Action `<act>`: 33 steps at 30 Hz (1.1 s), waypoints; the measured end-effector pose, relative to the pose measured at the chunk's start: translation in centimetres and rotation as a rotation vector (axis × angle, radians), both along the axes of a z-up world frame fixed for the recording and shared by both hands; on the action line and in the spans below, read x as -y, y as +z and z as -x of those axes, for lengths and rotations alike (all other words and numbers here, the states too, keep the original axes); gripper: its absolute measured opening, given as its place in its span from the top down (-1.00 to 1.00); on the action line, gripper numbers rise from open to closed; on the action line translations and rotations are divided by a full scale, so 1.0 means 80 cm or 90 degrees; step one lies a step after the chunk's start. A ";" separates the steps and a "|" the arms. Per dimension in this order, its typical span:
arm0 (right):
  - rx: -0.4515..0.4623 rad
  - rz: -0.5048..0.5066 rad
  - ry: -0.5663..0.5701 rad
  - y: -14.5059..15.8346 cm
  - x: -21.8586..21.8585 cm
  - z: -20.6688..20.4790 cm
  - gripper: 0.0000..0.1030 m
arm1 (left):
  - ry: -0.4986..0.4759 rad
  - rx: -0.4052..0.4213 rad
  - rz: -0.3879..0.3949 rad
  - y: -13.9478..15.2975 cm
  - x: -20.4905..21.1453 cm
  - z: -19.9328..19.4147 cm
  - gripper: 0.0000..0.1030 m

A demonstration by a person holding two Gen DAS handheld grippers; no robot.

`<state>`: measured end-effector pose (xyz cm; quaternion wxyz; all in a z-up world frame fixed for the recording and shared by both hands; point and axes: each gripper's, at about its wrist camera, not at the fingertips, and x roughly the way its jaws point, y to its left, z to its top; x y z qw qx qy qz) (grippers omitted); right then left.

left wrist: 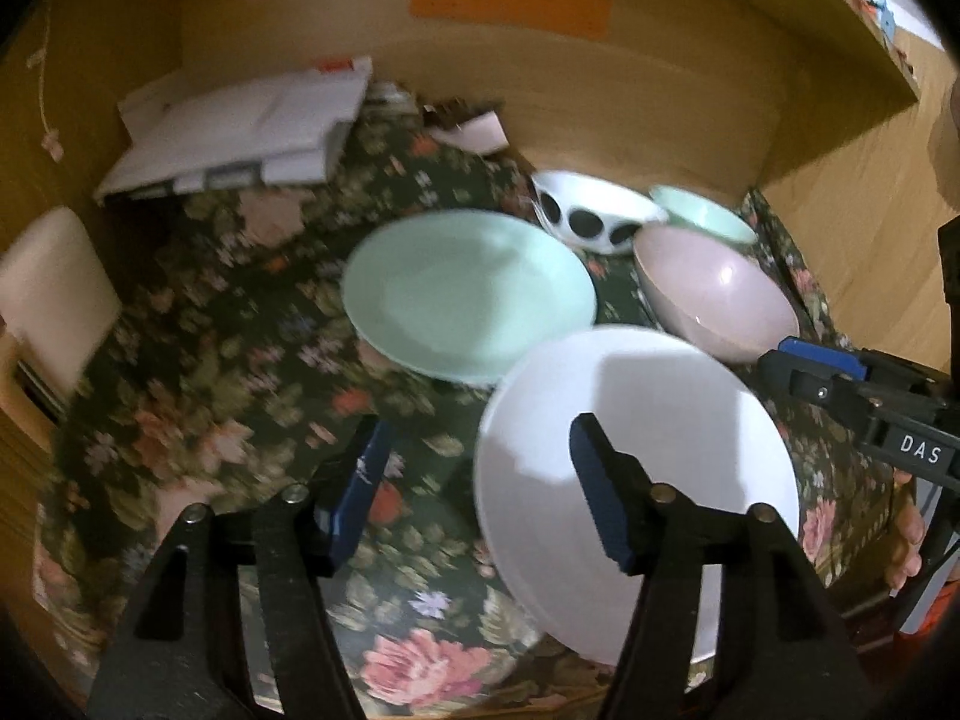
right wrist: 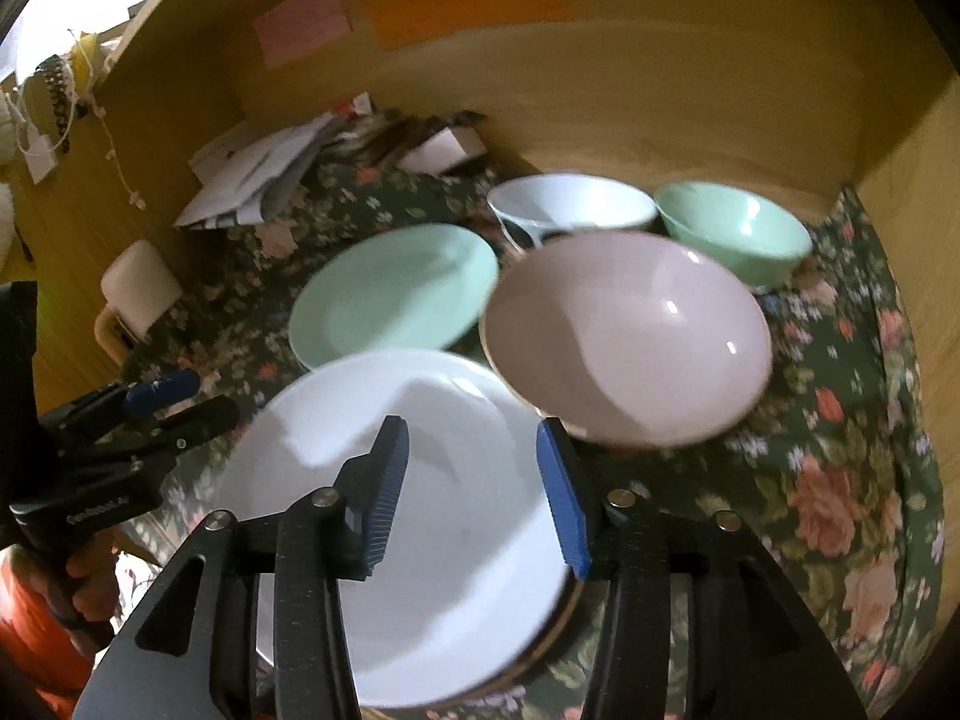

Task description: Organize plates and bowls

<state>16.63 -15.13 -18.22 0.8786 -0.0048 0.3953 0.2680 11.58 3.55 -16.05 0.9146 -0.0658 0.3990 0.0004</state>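
We are viewing the floral tablecloth (right wrist: 840, 480), which is carrying all dishes rim-up. The white plate (right wrist: 420, 510) is lying nearest, the mint plate (right wrist: 390, 294) behind it, and the pink bowl (right wrist: 630, 336) beside them. Both the left gripper (left wrist: 480, 492) and the right gripper (right wrist: 474, 492) are standing open, gripping nothing. The right gripper's label is reading "DAS".

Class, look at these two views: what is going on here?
A person holding a gripper in each hand is sorting dishes on a floral cloth. Both the left gripper and right gripper are open and empty above the white plate. A mint plate, pink bowl, spotted bowl and mint bowl sit behind.
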 end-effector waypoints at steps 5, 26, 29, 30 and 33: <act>0.019 -0.005 0.023 0.013 -0.023 -0.014 -0.13 | 0.029 0.024 -0.035 0.015 -0.019 -0.006 -0.54; -0.016 0.054 0.075 -0.003 -0.111 -0.129 -0.19 | 0.077 -0.017 -0.018 -0.002 -0.106 -0.088 -0.73; -0.036 0.079 0.082 -0.015 -0.124 -0.148 -0.19 | 0.074 -0.031 -0.017 -0.013 -0.111 -0.100 -0.73; -0.042 0.088 0.083 -0.018 -0.127 -0.154 -0.19 | 0.074 -0.036 -0.015 -0.016 -0.112 -0.103 -0.73; -0.061 0.118 0.085 -0.032 -0.138 -0.171 -0.19 | 0.075 -0.047 -0.007 -0.027 -0.119 -0.111 -0.73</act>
